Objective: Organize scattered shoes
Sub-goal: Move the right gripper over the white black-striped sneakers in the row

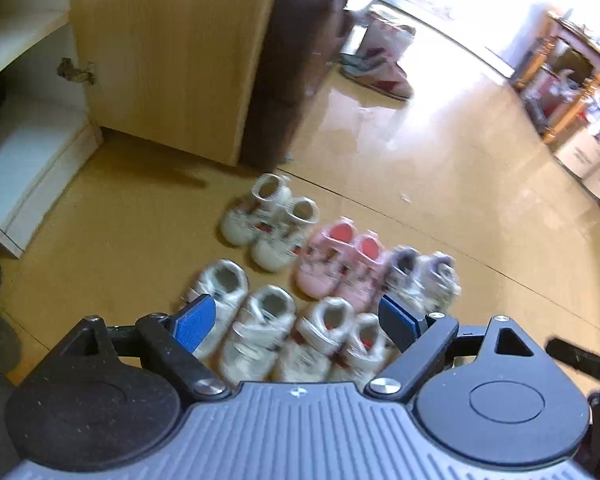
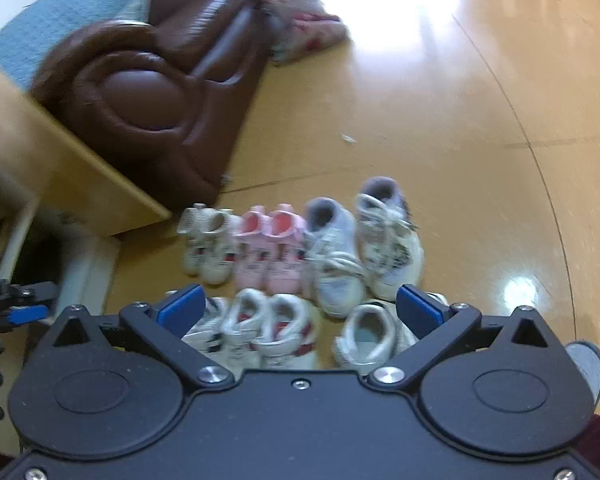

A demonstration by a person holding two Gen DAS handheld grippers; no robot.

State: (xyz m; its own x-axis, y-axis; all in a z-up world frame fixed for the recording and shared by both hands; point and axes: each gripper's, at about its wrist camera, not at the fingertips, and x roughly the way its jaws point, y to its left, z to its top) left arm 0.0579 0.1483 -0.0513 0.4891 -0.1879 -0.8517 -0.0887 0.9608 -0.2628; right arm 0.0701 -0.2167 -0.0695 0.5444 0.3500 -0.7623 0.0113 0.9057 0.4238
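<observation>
Small children's shoes stand in two rows on the floor. In the left wrist view the far row holds a white high-top pair (image 1: 266, 222), a pink pair (image 1: 340, 264) and a grey-lilac pair (image 1: 424, 276); the near row holds several white shoes (image 1: 260, 324). My left gripper (image 1: 298, 322) is open and empty, above the near row. In the right wrist view the same white pair (image 2: 208, 244), pink pair (image 2: 270, 252) and grey-lilac pair (image 2: 360, 244) show, with white shoes (image 2: 272, 326) in front. My right gripper (image 2: 300, 308) is open and empty above them.
An open wooden cabinet door (image 1: 168, 52) and white shelves (image 1: 24, 140) stand at the left. A brown leather sofa (image 2: 152, 84) is behind the shoes. A bag (image 2: 304, 28) lies on the floor farther back. Wooden furniture (image 1: 572, 80) stands at the far right.
</observation>
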